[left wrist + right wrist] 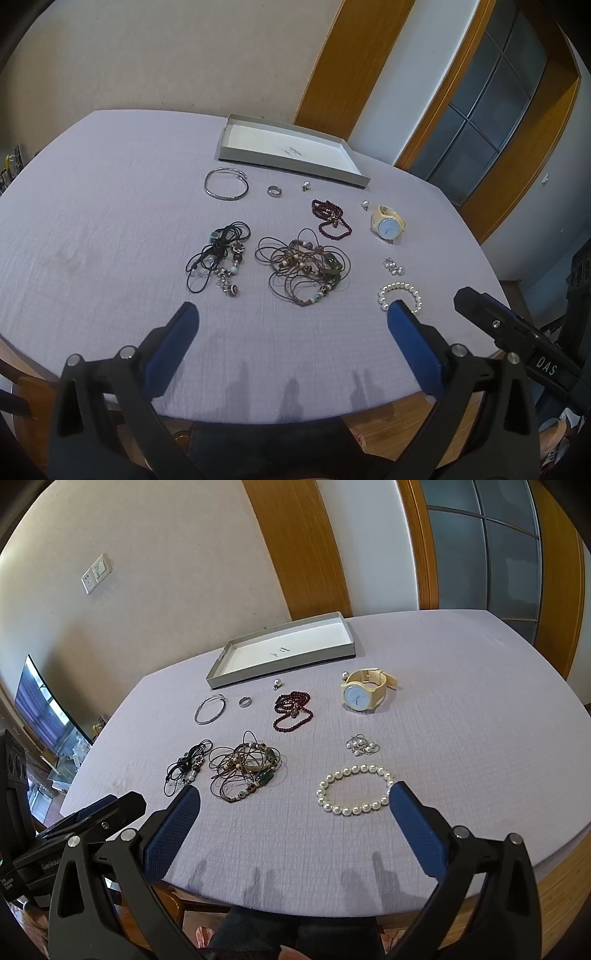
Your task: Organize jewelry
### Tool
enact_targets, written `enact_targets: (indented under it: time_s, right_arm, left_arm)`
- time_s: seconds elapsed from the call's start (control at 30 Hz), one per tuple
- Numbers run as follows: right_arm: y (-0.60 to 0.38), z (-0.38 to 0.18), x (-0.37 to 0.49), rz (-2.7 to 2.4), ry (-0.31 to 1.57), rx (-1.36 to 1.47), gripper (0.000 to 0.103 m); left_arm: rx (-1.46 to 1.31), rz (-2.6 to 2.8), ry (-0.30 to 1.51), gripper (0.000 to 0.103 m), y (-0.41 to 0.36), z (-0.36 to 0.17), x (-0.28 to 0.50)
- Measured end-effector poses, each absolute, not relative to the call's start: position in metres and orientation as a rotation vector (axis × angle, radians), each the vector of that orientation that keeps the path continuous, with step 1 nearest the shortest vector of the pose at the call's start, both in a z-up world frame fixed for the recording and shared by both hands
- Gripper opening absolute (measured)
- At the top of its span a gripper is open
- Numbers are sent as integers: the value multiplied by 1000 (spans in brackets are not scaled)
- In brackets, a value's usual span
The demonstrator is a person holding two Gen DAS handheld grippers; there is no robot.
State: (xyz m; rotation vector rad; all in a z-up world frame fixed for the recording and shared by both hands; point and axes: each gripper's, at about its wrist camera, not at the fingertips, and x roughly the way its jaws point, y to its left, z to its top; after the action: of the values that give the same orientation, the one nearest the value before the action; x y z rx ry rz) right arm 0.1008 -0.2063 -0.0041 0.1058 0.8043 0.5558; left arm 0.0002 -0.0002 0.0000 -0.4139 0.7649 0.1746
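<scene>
We read "DAS" on the right tongs; the grey tray's print is illegible. Both our left tongs and right gape wide, holding nothing, above jewelry scattered on the tabletop: pearl bracelet, watch

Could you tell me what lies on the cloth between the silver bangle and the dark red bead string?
A small silver ring lies between the bangle and the red bead string, apart from both; both wrist views show it.
</scene>
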Motion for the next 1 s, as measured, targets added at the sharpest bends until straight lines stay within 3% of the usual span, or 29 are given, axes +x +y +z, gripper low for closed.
enact_targets:
  time_s: [1.0]
  right_arm:
    - [-206, -5, 101, 555, 805, 106, 102]
  left_arm:
    - [-419, 176, 766, 101, 1, 0, -2]
